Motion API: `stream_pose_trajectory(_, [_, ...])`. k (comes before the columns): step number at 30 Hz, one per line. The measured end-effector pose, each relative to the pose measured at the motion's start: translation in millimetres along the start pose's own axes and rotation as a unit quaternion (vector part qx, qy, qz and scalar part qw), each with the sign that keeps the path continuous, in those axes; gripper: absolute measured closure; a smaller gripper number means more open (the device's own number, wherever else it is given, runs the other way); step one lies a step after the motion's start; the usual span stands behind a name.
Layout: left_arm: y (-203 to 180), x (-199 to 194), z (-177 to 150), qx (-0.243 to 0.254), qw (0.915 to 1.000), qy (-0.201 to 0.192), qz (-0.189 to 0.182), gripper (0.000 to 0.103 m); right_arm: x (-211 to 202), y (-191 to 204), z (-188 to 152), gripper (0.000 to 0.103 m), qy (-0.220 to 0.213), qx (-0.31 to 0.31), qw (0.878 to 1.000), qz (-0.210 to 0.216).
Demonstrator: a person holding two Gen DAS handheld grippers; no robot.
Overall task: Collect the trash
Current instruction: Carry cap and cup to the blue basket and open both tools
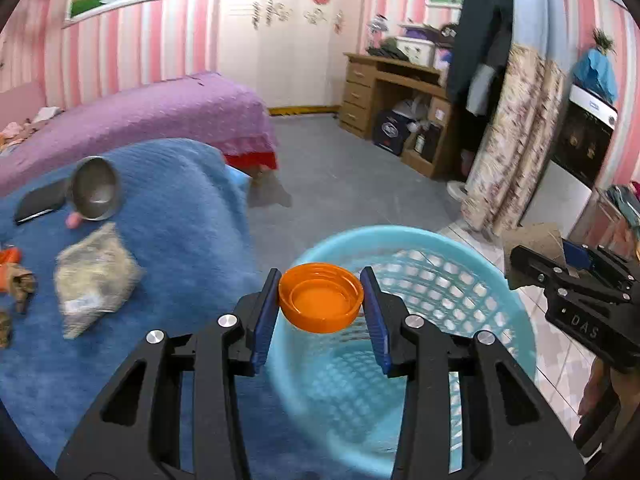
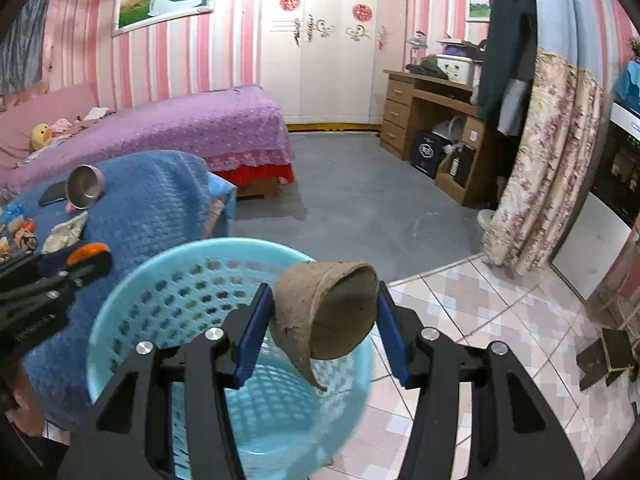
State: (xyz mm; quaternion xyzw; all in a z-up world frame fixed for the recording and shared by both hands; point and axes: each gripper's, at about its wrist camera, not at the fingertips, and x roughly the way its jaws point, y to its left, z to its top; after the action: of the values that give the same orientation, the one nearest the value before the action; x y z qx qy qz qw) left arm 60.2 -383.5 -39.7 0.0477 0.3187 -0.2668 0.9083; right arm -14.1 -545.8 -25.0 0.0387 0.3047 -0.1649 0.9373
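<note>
My left gripper [image 1: 321, 298] is shut on an orange bottle cap [image 1: 321, 298] and holds it above the near rim of a light blue plastic basket [image 1: 460, 276]. My right gripper [image 2: 325, 316] is shut on a crumpled brown cardboard piece [image 2: 326, 312], held over the same basket [image 2: 160, 280]. The right gripper also shows at the right of the left wrist view [image 1: 576, 280]. The left gripper with the cap shows at the left of the right wrist view [image 2: 60, 268]. A crumpled plastic wrapper [image 1: 94, 276] and small scraps [image 1: 16, 276] lie on the blue cloth [image 1: 180, 216].
A steel bowl [image 1: 95, 188] and a dark phone [image 1: 38, 202] lie on the blue-covered table. A purple bed [image 2: 180, 124] stands behind. A wooden desk [image 2: 432, 120], a floral curtain [image 2: 548, 160] and grey floor [image 2: 360, 200] lie beyond the basket.
</note>
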Motion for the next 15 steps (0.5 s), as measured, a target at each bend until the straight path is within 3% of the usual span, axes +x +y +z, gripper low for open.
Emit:
stream_pose_trajectory(2, [-14.2,10.4,-1.1,0.009,0.9999,0.007,0.003,0.058,0.6,-7.5,-4.3,0.052,0.002,0.006,1.0,-0.003])
stream_pose_trajectory(3, [-16.2,14.5,-2.4,0.012,0.9999,0.012,0.002,0.048,2.0,-9.1,-4.9,0.052,0.003,0.009,1.0,-0.003])
stream_pose_trajectory(4, [-19.7,17.1,-2.3,0.016,0.9997,0.019,0.0,0.027,2.5,-11.7,-6.4,0.052,0.004,0.011,1.0,-0.003])
stream_pose_trajectory(5, [-18.6,17.2,-2.0,0.015,0.9997,0.018,0.005,0.019,1.6,-12.6,-7.9,0.052,0.005,0.012,1.0,-0.002])
stream_pose_trajectory(11, [4.9,-1.8,4.6,0.01,0.9995,-0.008,0.027,0.007,4.4,-8.1,-12.7,0.052,0.003,0.009,1.0,0.005])
stream_pose_trajectory(15, [24.8,-14.6,8.0,0.011,0.9988,-0.015,0.045,0.006,9.6,-3.8,-13.6,0.052,0.005,0.009,1.0,0.007])
